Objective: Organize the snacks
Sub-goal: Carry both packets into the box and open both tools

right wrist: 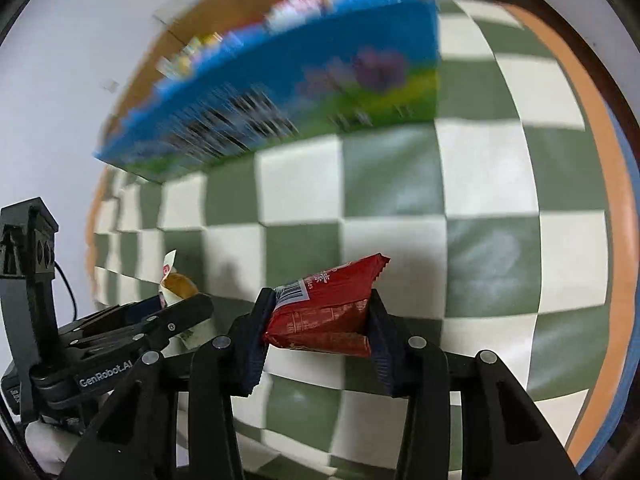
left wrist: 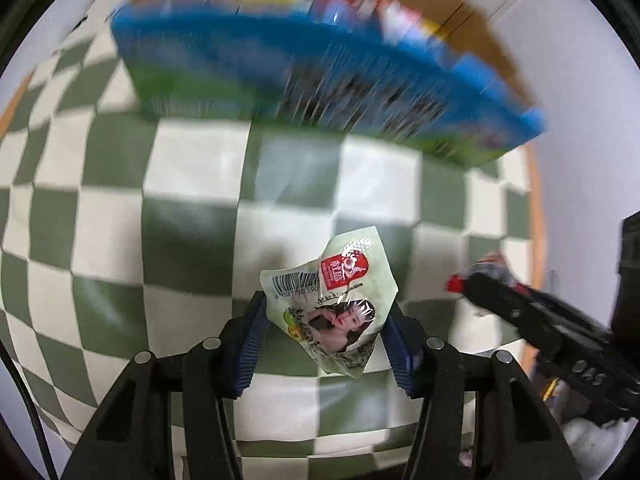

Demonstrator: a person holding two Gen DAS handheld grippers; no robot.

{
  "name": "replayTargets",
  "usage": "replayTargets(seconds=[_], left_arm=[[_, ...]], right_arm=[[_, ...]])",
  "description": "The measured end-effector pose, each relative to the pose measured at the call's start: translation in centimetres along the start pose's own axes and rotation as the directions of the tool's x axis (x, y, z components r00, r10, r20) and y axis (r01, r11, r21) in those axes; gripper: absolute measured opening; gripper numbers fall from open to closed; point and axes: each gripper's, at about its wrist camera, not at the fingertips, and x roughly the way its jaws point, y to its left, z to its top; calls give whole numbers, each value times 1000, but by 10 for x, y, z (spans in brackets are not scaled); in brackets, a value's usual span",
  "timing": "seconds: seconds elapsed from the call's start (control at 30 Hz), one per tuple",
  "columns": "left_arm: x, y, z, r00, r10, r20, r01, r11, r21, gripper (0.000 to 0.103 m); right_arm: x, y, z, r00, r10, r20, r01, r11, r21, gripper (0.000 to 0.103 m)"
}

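The left claw (left wrist: 322,322) is clamping a pale green snack packet (left wrist: 338,300) at mid-body, the right claw (right wrist: 318,320) pinching a red snack pouch (right wrist: 326,308) likewise. Both are hanging above the checkered surface (right wrist: 400,184) (light, crinkly, probably slippery film), near the blue snack box (right wrist: 280,92).

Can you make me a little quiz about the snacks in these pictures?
1. True or false: the left hand-held gripper holds a red packet.
2. What does the right hand-held gripper hold? A) a red packet B) a spoon C) nothing
3. Fill in: the cloth has green and ____ squares.

Key: 1. False, it holds a pale green packet. 2. A. 3. White.
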Motion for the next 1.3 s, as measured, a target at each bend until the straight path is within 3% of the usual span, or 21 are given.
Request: replayTargets(seconds=[0.2,0.37,0.47,0.57,0.83,0.93,1.0,1.03,1.13,1.3], left_arm=[[-68,-14,51,989,-94,118,91,995,28,52],[-77,-11,108,986,-106,131,104,994,21,52],[-56,-2,146,991,-104,80,106,994,-16,52],[-38,12,164,996,-83,32,85,995,-49,52],[-8,25,174,998,-35,-55,32,998,-58,54],[3,25,173,995,-22,-95,17,998,-56,58],[12,27,172,993,-11,-121,3,998,-66,63],[14,27,173,993,-6,-119,-1,998,-65,65],[14,25,173,994,46,-95,-50,998,-42,86],[6,20,175,984,176,-16,-176,984,0,87]], right_arm=[[-56,32,53,989,105,108,-102,994,-34,47],[-69,59,109,979,108,175,-92,991,-96,47],[-50,70,138,983,109,150,-94,990,-104,47],[-31,78,156,989,82,121,-66,989,-130,47],[21,70,166,997,71,-1,-71,993,-96,48],[33,63,169,997,50,-54,-53,996,-68,63],[35,59,170,998,14,-57,-18,998,-63,79],[35,57,171,998,9,-60,-12,998,-59,81],[33,52,171,998,-32,-60,29,998,-53,94],[26,41,172,986,-166,-27,164,984,-67,96]])
